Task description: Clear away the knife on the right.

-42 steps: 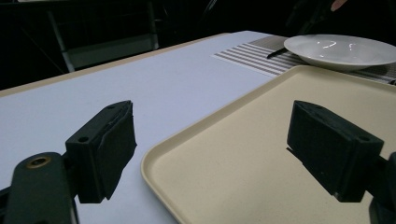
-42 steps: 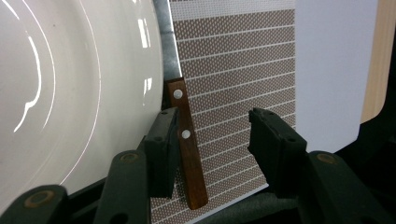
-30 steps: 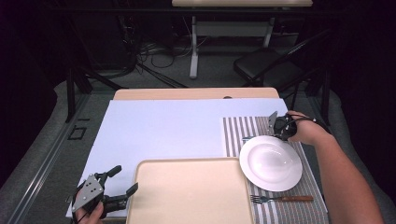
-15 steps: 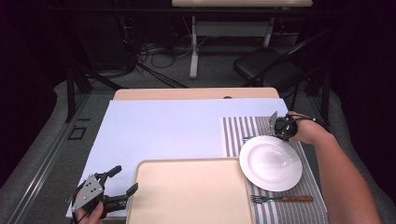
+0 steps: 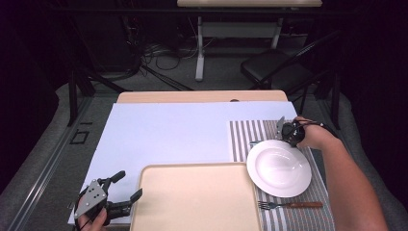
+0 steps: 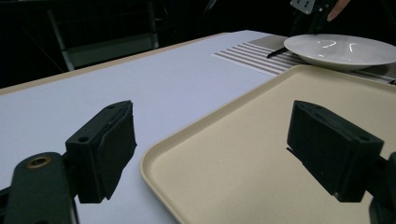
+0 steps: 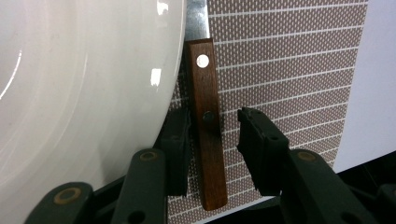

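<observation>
Our right hand-held gripper (image 7: 212, 140) stands over the wooden handle of a knife (image 7: 205, 126) that lies flat on the striped placemat (image 7: 289, 70), at the far edge of the white plate (image 7: 79, 102). The jaws are spread and straddle the handle: one jaw sits in the narrow gap between handle and plate rim, the other is clear on the open mat side. Nothing is pinched yet. From above, we see this gripper (image 5: 288, 131) at the far right of the bench (image 5: 168, 130), just beyond the plate (image 5: 279, 167).

To grip well, we judge that we should settle low enough for the pads to meet the handle's sides, centre it between them, then close slowly. The tight side is by the plate; a nudge there could shift the dish, so we keep that jaw quiet and lift straight up.

Our left hand-held gripper (image 6: 224, 149) hovers wide open at the near corner of the beige tray (image 6: 261, 140), holding nothing.
</observation>
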The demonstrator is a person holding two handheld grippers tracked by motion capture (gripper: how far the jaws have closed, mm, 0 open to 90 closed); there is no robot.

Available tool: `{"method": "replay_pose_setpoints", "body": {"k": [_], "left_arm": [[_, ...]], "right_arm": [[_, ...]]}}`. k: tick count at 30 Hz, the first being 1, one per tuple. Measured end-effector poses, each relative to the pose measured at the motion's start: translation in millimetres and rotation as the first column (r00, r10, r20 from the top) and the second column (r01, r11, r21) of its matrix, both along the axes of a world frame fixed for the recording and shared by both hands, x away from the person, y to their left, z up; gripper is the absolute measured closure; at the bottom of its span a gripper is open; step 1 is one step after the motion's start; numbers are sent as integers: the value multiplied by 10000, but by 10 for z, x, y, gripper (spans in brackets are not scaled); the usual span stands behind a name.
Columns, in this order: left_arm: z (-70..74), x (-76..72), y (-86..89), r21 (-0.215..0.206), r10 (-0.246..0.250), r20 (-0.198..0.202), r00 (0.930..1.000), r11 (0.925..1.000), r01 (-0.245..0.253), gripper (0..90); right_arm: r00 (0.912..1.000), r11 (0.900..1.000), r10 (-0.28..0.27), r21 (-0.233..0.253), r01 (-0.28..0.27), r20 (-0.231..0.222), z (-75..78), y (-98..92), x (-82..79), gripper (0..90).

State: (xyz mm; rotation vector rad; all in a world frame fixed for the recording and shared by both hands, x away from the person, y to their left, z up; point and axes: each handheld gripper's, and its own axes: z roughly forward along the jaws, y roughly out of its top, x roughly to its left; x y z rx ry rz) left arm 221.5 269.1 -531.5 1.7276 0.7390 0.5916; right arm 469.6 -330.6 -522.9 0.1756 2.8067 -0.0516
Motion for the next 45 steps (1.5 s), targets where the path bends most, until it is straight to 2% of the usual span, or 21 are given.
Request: {"method": "replay_pose_setpoints", "body": {"k": [2, 11, 13, 15, 19, 23, 28, 30, 45], "left_arm": [[1, -2, 1, 10, -5, 5, 10000, 10000, 5, 157], [-3, 3, -4, 20, -22, -21, 10000, 10000, 22, 157], [-5, 3, -6, 9, -11, -36, 10000, 10000, 11, 157], [-8, 4, -7, -3, 38, -37, 10000, 10000, -38, 157], [-9, 4, -9, -10, 22, -47, 10000, 10000, -22, 157], [-11, 6, -11, -19, 40, -67, 10000, 10000, -40, 158], [-12, 5, -15, -6, 13, -73, 10000, 10000, -13, 157], [-12, 6, -16, -10, 17, -74, 10000, 10000, -17, 158], [-16, 12, -21, 0, -16, -90, 10000, 10000, 16, 157]], "right_arm": [[10000, 9999, 54, -125, -54, -18, -2, -3, 4, 637], [10000, 9999, 3, 160, -3, 19, -33, -26, 3, 651], [9997, 9997, 228, -58, -228, 7, -23, -17, 19, 652], [9998, 9997, 173, -191, -174, -44, -18, -9, 14, 661], [9997, 9997, 227, 66, -227, 85, -47, -13, 19, 670], [9999, 9999, 101, -28, -101, -39, -35, -10, 21, 675], [9997, 9998, 206, -1, -206, -107, -32, -12, 31, 702], [9999, 10000, 48, -12, -48, -157, -32, -12, 20, 714], [9995, 9998, 214, 10, -213, -216, -43, -7, 16, 758]]}}
